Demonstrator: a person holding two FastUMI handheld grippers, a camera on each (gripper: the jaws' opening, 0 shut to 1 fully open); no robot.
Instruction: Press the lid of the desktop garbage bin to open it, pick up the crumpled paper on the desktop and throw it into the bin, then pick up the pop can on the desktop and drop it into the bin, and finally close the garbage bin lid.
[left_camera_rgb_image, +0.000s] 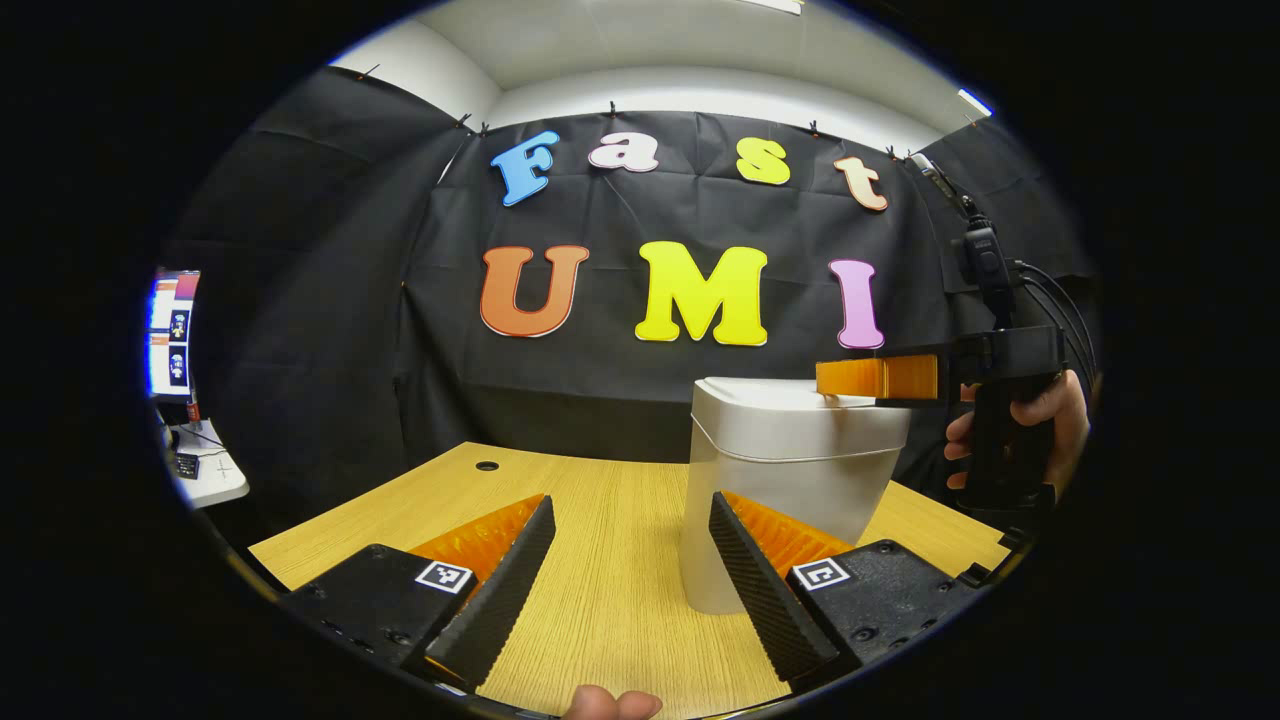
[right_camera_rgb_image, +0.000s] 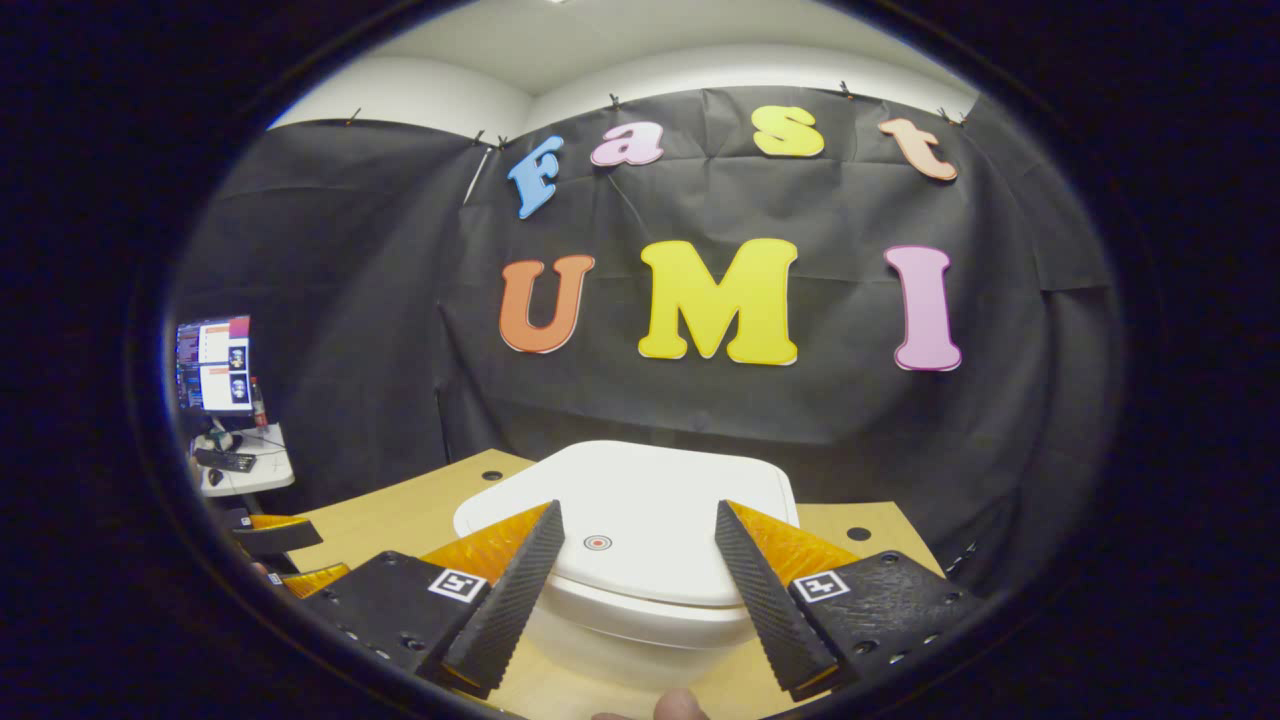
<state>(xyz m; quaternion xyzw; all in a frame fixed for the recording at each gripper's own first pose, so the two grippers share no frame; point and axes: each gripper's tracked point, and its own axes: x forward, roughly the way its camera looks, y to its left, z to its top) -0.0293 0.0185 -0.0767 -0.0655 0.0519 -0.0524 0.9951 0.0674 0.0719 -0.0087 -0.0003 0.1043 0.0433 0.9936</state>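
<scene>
A white desktop bin (left_camera_rgb_image: 790, 470) stands on the wooden table (left_camera_rgb_image: 600, 540) with its lid down. My left gripper (left_camera_rgb_image: 631, 498) is open low over the table, the bin just ahead and to the right of its fingers, with nothing between them. In the right gripper view the bin lid (right_camera_rgb_image: 650, 490) lies directly below, bearing a small red ring mark (right_camera_rgb_image: 597, 542). My right gripper (right_camera_rgb_image: 638, 505) hovers open over that lid, fingers straddling it. From the left gripper view, the right gripper (left_camera_rgb_image: 880, 378) sits at the lid's right edge, held by a hand (left_camera_rgb_image: 1040, 410).
A monitor (right_camera_rgb_image: 213, 365) and a small side desk (right_camera_rgb_image: 245, 460) stand beyond the table's left end. Round cable holes (right_camera_rgb_image: 858, 533) sit near the table's back edge. Black cloth closes the back and sides. The left gripper (right_camera_rgb_image: 280, 540) shows far left.
</scene>
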